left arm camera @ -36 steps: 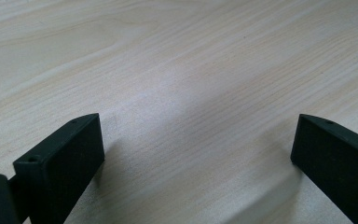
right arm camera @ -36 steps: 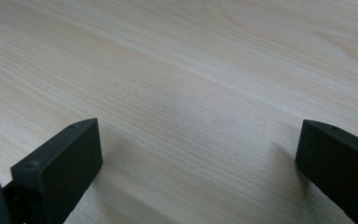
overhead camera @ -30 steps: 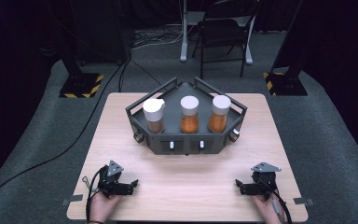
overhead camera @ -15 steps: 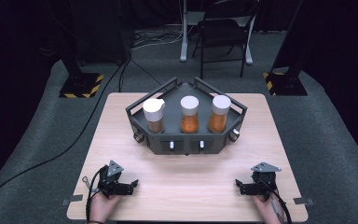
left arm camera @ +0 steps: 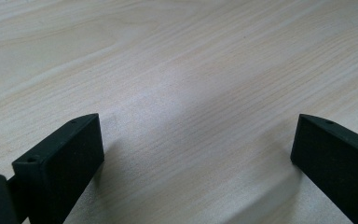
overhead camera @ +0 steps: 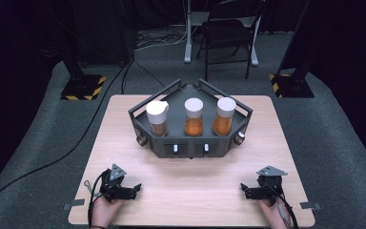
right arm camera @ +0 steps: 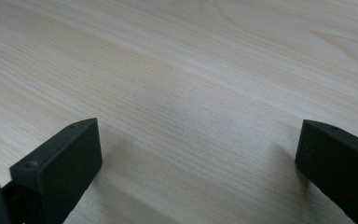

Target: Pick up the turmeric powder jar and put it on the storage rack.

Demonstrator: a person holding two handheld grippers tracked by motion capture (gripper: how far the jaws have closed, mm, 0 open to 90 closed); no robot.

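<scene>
grippers, left gripper [overhead camera: 134,189] and right gripper [overhead camera: 244,190], rest wide open and empty; we should lift level toward jars [overhead camera: 193,116] in rack [overhead camera: 190,145], approaching squarely.

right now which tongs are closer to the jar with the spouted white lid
Left. The left tongs rest near the table's front-left edge, almost straight in front of the spouted jar in the rack. The right tongs sit near the front-right edge, diagonally across from it.

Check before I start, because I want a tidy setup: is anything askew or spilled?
Nothing spilled. The left jar's white lid looks slightly askew beside the other two; all three stand upright in the grey rack.
</scene>
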